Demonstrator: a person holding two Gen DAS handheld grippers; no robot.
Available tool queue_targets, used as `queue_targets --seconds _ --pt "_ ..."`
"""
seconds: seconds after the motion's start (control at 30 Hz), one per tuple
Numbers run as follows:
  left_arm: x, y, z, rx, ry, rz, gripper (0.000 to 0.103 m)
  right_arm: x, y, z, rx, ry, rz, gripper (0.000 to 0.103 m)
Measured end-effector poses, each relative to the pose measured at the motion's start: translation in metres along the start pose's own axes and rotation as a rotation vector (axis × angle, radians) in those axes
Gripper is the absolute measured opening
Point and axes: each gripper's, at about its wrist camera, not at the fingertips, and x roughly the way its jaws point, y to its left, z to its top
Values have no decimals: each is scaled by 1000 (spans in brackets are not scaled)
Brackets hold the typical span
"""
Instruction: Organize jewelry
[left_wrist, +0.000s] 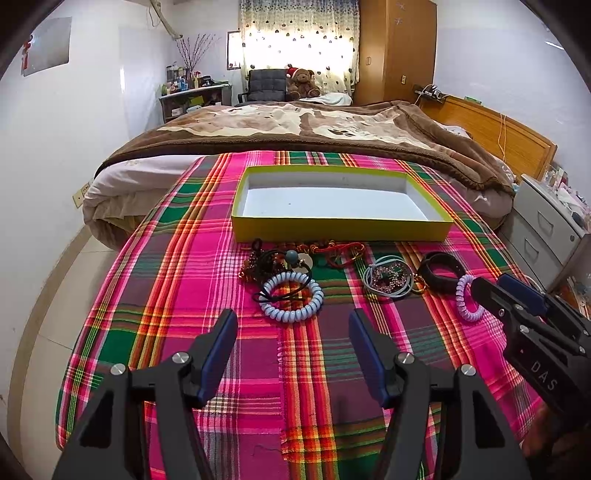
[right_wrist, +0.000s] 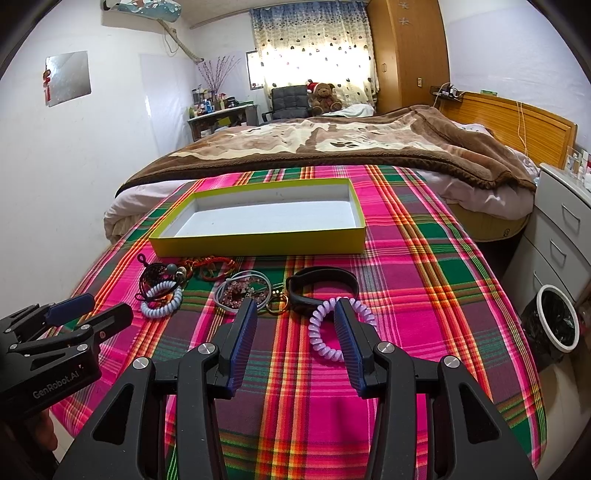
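On the plaid cloth lies a row of jewelry in front of an empty yellow box. My left gripper is open, just short of a pale blue coil hair tie with a black cord through it. My right gripper is open too. One of its fingers hangs over the ring of a lilac coil hair tie; whether it touches, I cannot tell. Behind lie a black band, beaded light-blue ties and red cords.
The cloth covers a raised surface at the foot of a bed with a brown blanket. White drawers and a bin with a black liner stand to the right. My left gripper shows at the left of the right wrist view.
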Motion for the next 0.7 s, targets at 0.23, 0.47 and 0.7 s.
queue_targets --seconds 0.23,0.47,0.7 --pt "0 2 0 -1 1 -1 65 0 0 0 1 -1 0 44" --pt "0 1 0 -2 0 0 65 0 0 0 1 -1 1 44" --pt "0 0 0 1 -2 0 65 0 1 1 -1 -5 -3 44"
